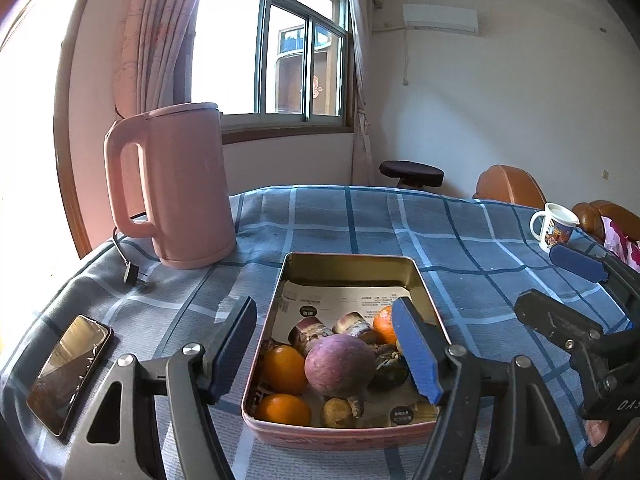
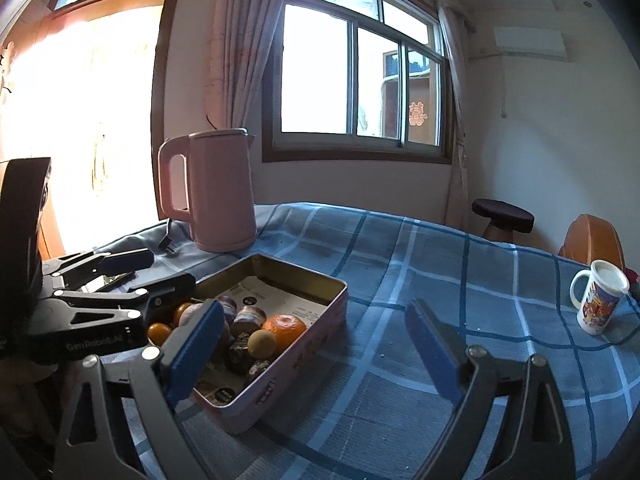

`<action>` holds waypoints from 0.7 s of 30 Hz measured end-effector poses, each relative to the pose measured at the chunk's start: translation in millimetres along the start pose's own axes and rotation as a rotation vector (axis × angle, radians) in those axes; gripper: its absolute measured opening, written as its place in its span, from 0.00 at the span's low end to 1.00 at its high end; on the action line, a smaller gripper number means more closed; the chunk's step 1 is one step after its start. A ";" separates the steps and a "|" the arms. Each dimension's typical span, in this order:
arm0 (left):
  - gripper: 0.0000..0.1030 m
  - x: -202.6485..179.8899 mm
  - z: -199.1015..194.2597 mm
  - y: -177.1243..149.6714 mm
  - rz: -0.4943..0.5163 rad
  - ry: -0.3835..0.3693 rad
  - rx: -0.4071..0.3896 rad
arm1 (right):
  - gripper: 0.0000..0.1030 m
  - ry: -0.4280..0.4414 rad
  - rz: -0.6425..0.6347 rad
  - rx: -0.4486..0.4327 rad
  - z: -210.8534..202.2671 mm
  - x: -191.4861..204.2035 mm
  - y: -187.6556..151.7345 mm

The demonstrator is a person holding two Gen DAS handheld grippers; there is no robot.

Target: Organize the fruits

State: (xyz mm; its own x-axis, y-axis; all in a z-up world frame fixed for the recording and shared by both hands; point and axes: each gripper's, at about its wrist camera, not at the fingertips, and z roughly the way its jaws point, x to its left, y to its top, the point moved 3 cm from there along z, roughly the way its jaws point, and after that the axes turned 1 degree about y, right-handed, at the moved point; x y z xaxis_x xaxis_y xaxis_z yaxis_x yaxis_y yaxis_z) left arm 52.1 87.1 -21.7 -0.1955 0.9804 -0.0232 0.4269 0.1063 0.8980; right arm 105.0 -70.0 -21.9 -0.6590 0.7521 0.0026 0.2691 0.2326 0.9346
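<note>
A pink metal tin (image 1: 276, 434) lined with printed paper sits on the blue checked tablecloth. In it lie a purplish apple (image 1: 340, 364), small oranges (image 1: 282, 368), a larger tangerine (image 1: 384, 322), brown chestnut-like pieces and cut purple chunks. My left gripper (image 1: 324, 354) is open above the tin's near end, its fingers either side of the apple, holding nothing. My right gripper (image 2: 316, 350) is open and empty beside the tin (image 2: 316, 330), its left finger over the tin's near corner. The tangerine (image 2: 285, 330) shows there too.
A pink electric kettle (image 1: 176, 188) with its cord stands at the back left. A phone (image 1: 68, 370) lies at the left edge. A printed white mug (image 2: 598, 300) stands at the far right. A stool and wooden chairs are behind the table.
</note>
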 end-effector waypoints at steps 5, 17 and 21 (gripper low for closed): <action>0.70 -5.6 -0.4 -1.5 0.013 0.003 -0.002 | 0.94 -0.007 0.018 -0.003 -4.5 -5.9 -2.6; 0.70 -13.7 -2.1 -3.1 0.038 0.017 -0.003 | 0.94 -0.017 0.048 -0.016 -12.9 -16.9 -5.6; 0.71 -14.5 -2.2 -3.1 0.040 0.017 -0.002 | 0.95 -0.031 0.039 -0.020 -14.9 -17.2 -7.0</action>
State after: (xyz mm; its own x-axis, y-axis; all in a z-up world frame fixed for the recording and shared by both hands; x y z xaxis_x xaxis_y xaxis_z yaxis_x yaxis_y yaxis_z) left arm 51.6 72.1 -23.1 -0.1933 0.9809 0.0201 0.4333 0.0670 0.8988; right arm 103.9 -93.8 -23.2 -0.6260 0.7793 0.0283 0.2800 0.1908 0.9409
